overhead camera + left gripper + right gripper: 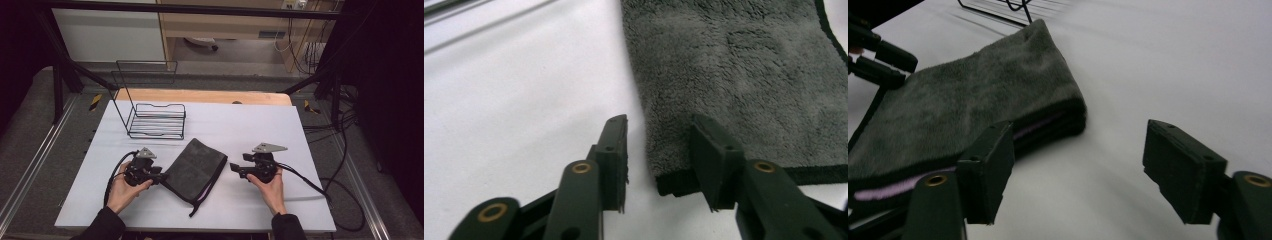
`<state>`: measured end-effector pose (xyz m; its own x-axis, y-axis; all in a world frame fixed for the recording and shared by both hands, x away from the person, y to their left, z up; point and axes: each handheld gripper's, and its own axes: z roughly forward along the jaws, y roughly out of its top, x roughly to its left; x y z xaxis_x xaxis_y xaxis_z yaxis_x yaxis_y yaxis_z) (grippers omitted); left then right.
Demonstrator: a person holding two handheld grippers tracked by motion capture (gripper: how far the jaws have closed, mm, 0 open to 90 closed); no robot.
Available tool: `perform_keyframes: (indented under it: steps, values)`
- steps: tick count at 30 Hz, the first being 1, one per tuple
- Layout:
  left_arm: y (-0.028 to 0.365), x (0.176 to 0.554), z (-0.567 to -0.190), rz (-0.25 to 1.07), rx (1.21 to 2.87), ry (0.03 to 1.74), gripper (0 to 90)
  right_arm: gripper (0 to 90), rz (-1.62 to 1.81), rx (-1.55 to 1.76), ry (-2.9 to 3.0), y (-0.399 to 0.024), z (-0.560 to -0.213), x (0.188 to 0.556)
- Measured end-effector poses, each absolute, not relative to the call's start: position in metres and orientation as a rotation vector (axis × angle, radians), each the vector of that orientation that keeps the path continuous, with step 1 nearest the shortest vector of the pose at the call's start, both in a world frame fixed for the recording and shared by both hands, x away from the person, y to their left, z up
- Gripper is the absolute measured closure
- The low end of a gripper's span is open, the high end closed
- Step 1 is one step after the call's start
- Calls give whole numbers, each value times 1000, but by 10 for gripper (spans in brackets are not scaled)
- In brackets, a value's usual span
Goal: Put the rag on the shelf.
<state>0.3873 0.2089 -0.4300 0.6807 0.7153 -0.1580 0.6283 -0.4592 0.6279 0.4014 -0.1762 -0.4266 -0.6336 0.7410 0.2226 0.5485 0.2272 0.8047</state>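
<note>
While two grippers flank it, one folded towel [196, 164] lies beside one wire rack [156, 120].

The folded towel [194, 163] is fuzzy grey cloth, the rack [156, 120] thin black wire, the table [260, 125] smooth matt white.

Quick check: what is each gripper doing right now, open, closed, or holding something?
Left gripper: open, jaws astride the towel's corner, not pinching it.
Right gripper: open, holding nothing, beside the towel.
</note>
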Motion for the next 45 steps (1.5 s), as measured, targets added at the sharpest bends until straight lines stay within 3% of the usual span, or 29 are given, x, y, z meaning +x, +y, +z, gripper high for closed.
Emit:
perform_keyframes:
  steps: [7,13,20,22,26,45]
  values:
    - [209,386,-436,92,2215,1021,723,441,1314,1306,2272,-146,-439,428]
    - [208,385,-436,69,2214,1034,774,506,1231,1348,2319,-139,-453,432]
    - [207,384,-435,67,2208,1041,818,636,1270,1380,2340,-137,-457,433]
    - [208,384,-435,66,2211,1034,834,711,1284,1398,2354,-137,-456,433]
    - [210,380,-434,48,2200,1030,842,760,1296,1404,2350,-137,-456,434]
    - [217,328,-428,4,2191,1020,848,779,1329,1175,2463,-102,-449,450]
